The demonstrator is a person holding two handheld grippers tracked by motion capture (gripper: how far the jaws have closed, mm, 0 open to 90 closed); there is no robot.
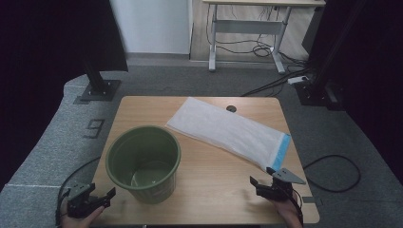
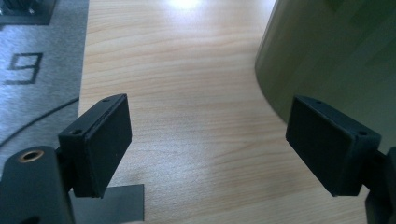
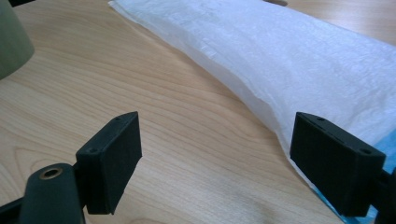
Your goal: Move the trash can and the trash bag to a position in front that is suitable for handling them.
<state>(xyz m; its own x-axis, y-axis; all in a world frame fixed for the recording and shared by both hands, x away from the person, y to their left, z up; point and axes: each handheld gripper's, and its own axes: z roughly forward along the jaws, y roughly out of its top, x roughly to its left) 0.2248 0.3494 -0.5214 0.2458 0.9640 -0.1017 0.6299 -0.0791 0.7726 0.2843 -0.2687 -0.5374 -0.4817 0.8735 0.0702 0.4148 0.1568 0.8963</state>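
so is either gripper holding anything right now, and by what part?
Nothing is held. The left gripper is open over bare table beside the green bin; the right gripper is open, short of the white bag.

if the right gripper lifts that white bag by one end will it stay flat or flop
The bag looks like thin, crinkly film lying folded flat on the table, so it will probably droop and unfold. It is likely very light and may slide on the smooth wood when nudged rather than lift cleanly.
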